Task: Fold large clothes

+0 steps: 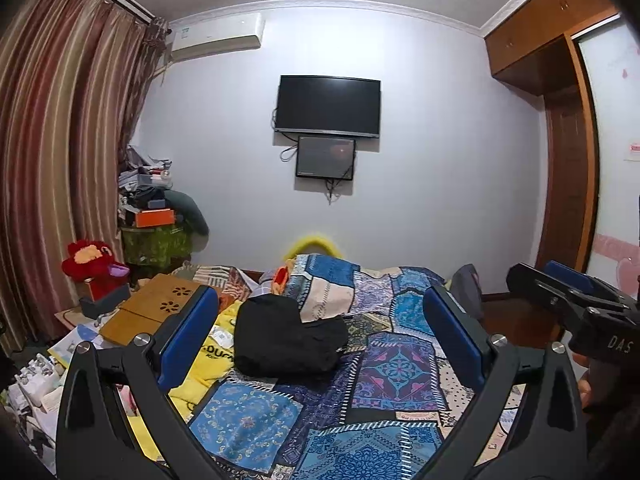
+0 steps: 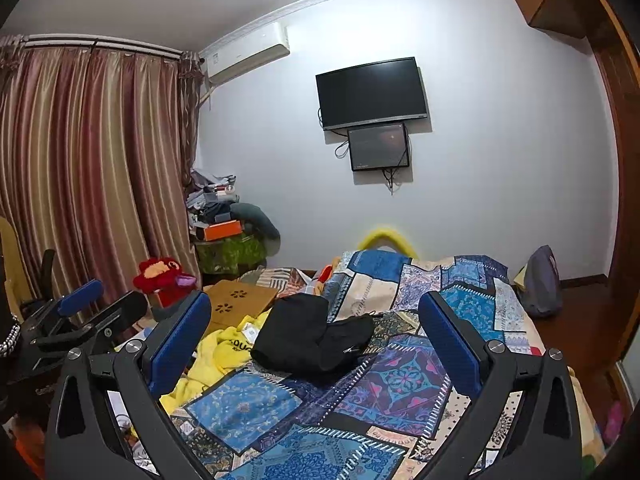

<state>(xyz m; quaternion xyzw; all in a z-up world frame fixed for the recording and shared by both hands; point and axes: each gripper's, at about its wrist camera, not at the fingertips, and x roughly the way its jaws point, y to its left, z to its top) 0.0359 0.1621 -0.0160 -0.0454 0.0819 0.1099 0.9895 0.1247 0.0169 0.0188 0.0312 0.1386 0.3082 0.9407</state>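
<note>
item: black garment (image 1: 286,338), crumpled heap at centre of frame on the patchwork bedspread (image 1: 396,364), touching a yellow garment (image 1: 208,356) at centre left. left tongs (image 1: 320,340) spread wide, empty, held above the bed; right tongs (image 2: 316,344) likewise wide and empty. risks, judged: a pinch may catch bedspread or yellow cloth along with the black; hidden edges in the heap may give a crooked fold.

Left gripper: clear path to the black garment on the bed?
Probably yes. The left gripper is open and empty, the black garment lies straight ahead on the patchwork bedspread, and nothing sits between them. The yellow cloth stays off to the side.
</note>
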